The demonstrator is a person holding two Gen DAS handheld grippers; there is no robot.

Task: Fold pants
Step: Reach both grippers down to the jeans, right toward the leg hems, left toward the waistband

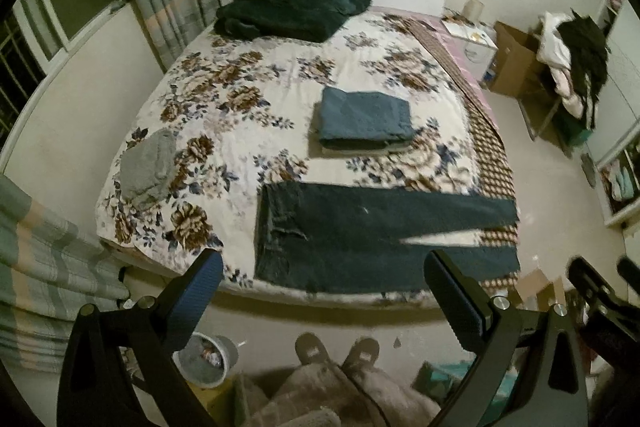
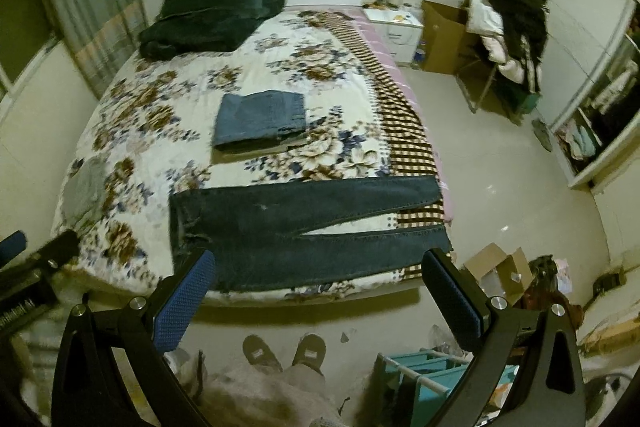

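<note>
Dark blue jeans (image 1: 360, 239) lie flat across the near edge of the bed, waist to the left, both legs running right; they also show in the right wrist view (image 2: 304, 227). My left gripper (image 1: 324, 267) is open and empty, held above the floor in front of the bed. My right gripper (image 2: 320, 267) is open and empty too, at a similar height. The right gripper's body (image 1: 600, 299) shows at the right edge of the left wrist view. The left gripper's body (image 2: 32, 267) shows at the left edge of the right wrist view.
A folded blue garment (image 1: 364, 121) lies mid-bed on the floral bedspread (image 1: 248, 75). A grey cloth (image 1: 148, 171) sits near the left edge. A dark pile (image 1: 288, 1) lies at the headboard. Boxes (image 2: 500, 271), a clothes-laden chair (image 2: 508, 27) and a bin (image 1: 208, 359) stand on the floor.
</note>
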